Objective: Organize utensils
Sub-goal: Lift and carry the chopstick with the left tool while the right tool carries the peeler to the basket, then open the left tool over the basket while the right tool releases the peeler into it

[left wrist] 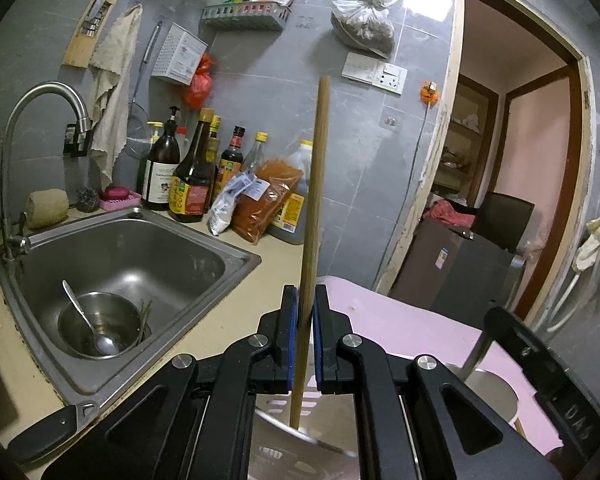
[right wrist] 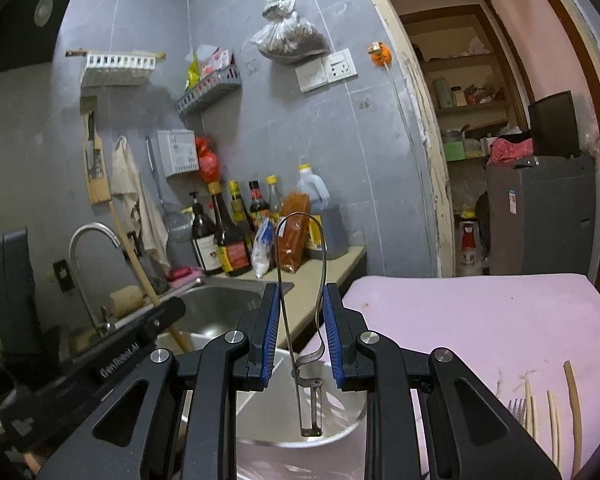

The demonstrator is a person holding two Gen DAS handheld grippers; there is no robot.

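Left gripper (left wrist: 306, 300) is clamped on an upright wooden stick (left wrist: 317, 184), which rises beside the sink rim (left wrist: 236, 276), over a pink basket (left wrist: 312, 396); right gripper (right wrist: 300, 312) pinches a wire-handled peeler (right wrist: 302, 320), blade hanging over a steel lid (right wrist: 340, 412); forks and chopsticks (right wrist: 552, 424) lie near the pink board's edge (right wrist: 500, 312).

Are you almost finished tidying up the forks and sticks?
Not yet. Nothing looks clearly put away. The left gripper holds a wooden chopstick upright, and the right gripper holds a metal peeler. Still waiting: a fork and more chopsticks on the pink board, plus a spoon in the sink's bowl.
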